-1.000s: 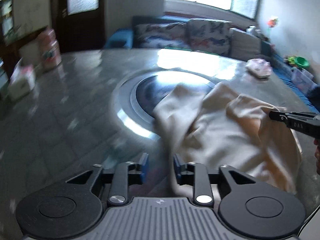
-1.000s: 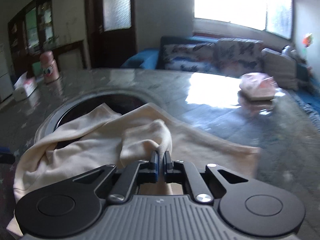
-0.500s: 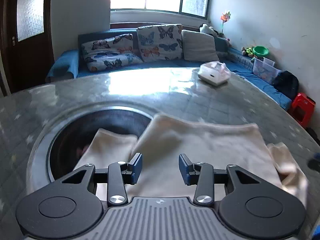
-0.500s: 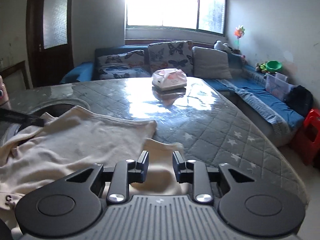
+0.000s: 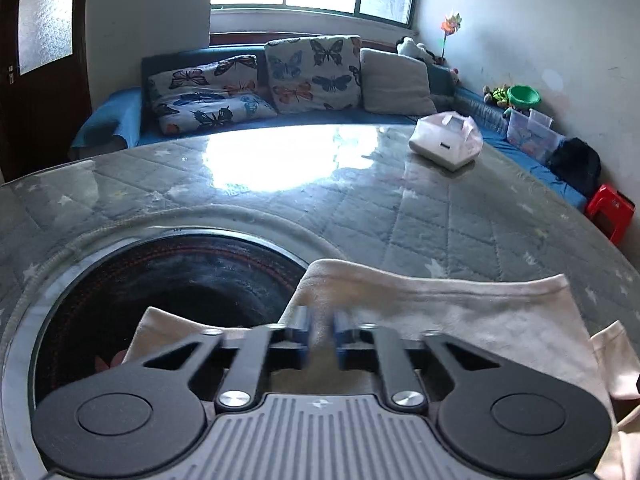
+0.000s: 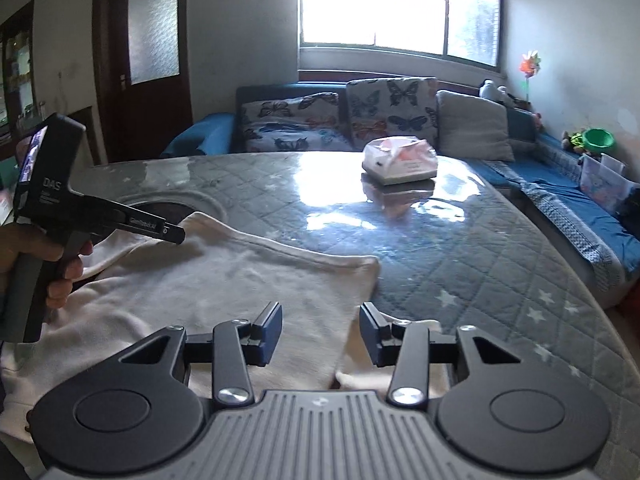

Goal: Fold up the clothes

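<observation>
Garment (image 5: pixel 460 312): our left tool (image 5: pixel 319 334) has just pinched its fold, our right tool (image 6: pixel 320 332) has let go and is opening, empty, ready to regrip

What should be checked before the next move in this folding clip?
1. Left tool gripping the cream garment: ok, it is shut with fabric between its pads.
2. Right tool free of fabric: ok, its jaws are opening and nothing is pinched.
3. Garment lying flat: not ok, a flap sticks out past its right edge and its left part overhangs the round recess.
4. Table beside the garment free: ok, the tissue pack lies well apart.
5. Near hem aligned: cannot tell, hidden behind the tools.
</observation>
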A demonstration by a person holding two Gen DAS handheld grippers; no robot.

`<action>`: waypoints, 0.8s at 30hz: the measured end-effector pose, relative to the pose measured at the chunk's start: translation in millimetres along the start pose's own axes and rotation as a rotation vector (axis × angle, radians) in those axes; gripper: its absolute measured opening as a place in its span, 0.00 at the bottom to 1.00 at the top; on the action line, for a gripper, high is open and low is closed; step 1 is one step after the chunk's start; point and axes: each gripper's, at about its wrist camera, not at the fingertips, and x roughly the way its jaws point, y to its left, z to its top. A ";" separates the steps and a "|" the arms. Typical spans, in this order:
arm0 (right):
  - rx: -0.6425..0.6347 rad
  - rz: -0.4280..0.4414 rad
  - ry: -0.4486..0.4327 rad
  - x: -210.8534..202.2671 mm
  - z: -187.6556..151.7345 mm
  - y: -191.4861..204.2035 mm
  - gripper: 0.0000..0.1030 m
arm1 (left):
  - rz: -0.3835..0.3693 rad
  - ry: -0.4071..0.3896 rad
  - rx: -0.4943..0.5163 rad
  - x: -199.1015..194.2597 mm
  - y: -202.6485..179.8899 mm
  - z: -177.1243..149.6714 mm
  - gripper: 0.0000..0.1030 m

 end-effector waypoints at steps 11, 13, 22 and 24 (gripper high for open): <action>0.001 0.023 0.003 14.0 5.1 0.3 0.42 | -0.173 -0.060 0.234 -40.2 -48.5 -30.2 0.03; 0.003 0.023 0.003 14.0 4.8 -0.7 0.46 | -0.231 -0.042 0.259 -44.1 -50.9 -35.8 0.05; 0.033 0.023 0.019 23.6 6.6 -10.6 0.48 | -0.147 -0.100 0.162 -47.3 -28.1 -16.0 0.13; 0.038 0.032 0.025 26.9 8.1 -11.6 0.49 | -0.149 -0.073 0.138 -35.3 -22.7 -13.5 0.33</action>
